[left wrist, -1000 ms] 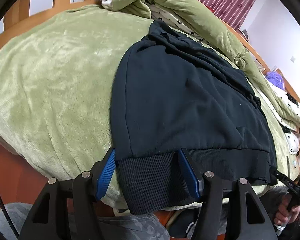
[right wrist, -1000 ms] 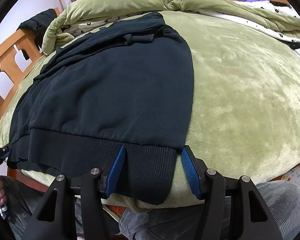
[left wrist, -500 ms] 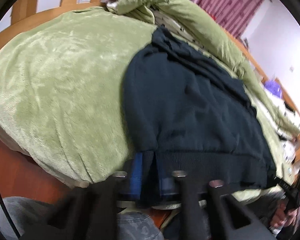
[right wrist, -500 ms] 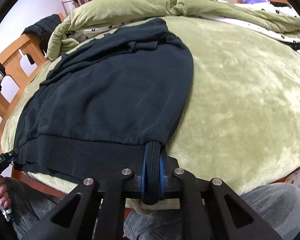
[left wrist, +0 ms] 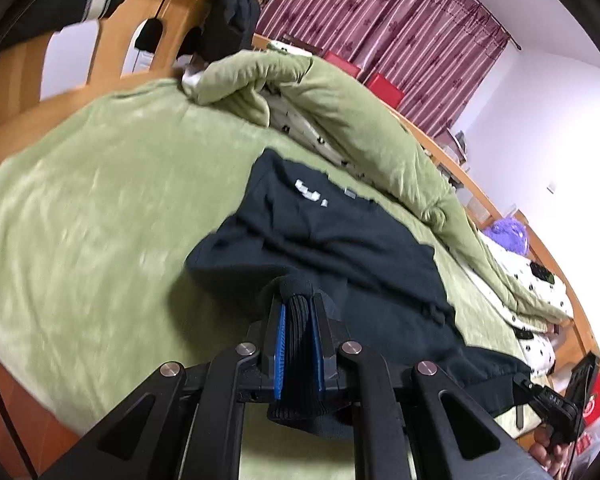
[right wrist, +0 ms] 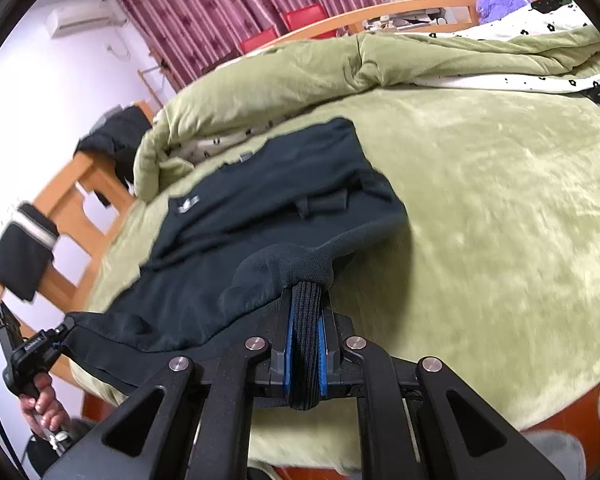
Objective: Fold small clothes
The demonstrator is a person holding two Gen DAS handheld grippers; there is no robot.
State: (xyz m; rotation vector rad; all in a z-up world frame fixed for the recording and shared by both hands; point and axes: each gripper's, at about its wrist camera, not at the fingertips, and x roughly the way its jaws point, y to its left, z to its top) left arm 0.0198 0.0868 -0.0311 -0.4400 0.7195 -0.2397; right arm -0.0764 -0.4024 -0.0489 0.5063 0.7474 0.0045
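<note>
A dark navy sweatshirt (left wrist: pixel 340 248) lies on a green plush bedspread (left wrist: pixel 100 208), its neck end with a white label toward the far side. My left gripper (left wrist: pixel 298 312) is shut on the ribbed hem at the garment's left corner, lifted off the bed. In the right wrist view the same sweatshirt (right wrist: pixel 268 200) stretches away, and my right gripper (right wrist: pixel 306 316) is shut on the ribbed hem at the right corner, also raised. The hem sags between the two grips. Each view shows the other gripper at its edge, held in a hand.
A rolled green quilt (left wrist: pixel 340 112) with a white dotted lining runs along the far side of the bed. A wooden bed frame (left wrist: pixel 148 20) hung with dark clothes stands at the left. Maroon curtains (right wrist: pixel 228 4) and red boxes (right wrist: pixel 304 16) are behind. Bedspread (right wrist: pixel 500 200) stretches right.
Both grippers closed on the ribbed hem corners, then rose, lifting the sweatshirt's near edge off the bed. The views now tilt up toward the room.
</note>
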